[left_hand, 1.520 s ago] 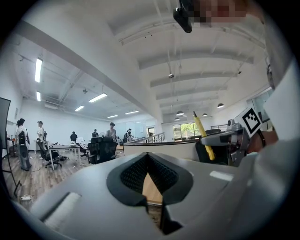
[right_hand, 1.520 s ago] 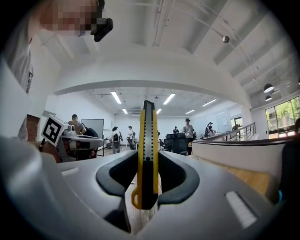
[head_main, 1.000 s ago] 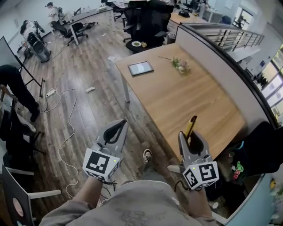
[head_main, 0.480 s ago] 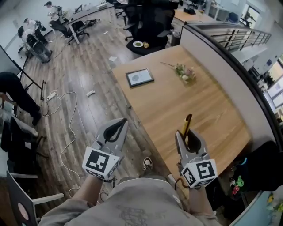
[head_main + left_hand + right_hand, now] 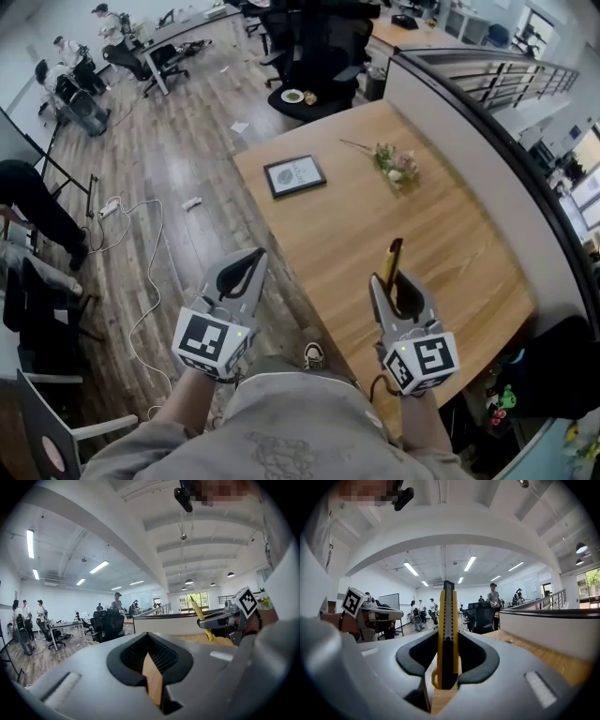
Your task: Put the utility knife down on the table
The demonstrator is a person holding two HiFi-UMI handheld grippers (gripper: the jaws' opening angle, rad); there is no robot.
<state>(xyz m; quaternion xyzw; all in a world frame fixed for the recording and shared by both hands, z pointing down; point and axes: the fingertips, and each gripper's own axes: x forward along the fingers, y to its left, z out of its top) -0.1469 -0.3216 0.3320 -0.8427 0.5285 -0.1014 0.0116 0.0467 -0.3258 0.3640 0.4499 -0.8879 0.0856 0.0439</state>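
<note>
A yellow and black utility knife (image 5: 391, 255) stands upright between the jaws of my right gripper (image 5: 395, 286), which is shut on it over the near edge of the wooden table (image 5: 441, 234). In the right gripper view the knife (image 5: 447, 634) rises straight out of the gripper (image 5: 446, 665), its tip well above the pads. My left gripper (image 5: 247, 265) hangs over the floor to the left of the table, shut with nothing in it. In the left gripper view the left gripper (image 5: 151, 660) is in the foreground, with the knife (image 5: 199, 613) at the right.
A dark framed picture (image 5: 294, 175) lies near the table's far left corner and a small bunch of flowers (image 5: 394, 162) lies further right. A low partition wall (image 5: 487, 131) runs along the table's right side. Office chairs (image 5: 314, 56) stand behind the table, and cables (image 5: 141, 281) trail over the wooden floor.
The view has drawn nearer to the table, so the table sits lower in the picture. The right gripper still holds the knife upright. Both grippers keep their places.
</note>
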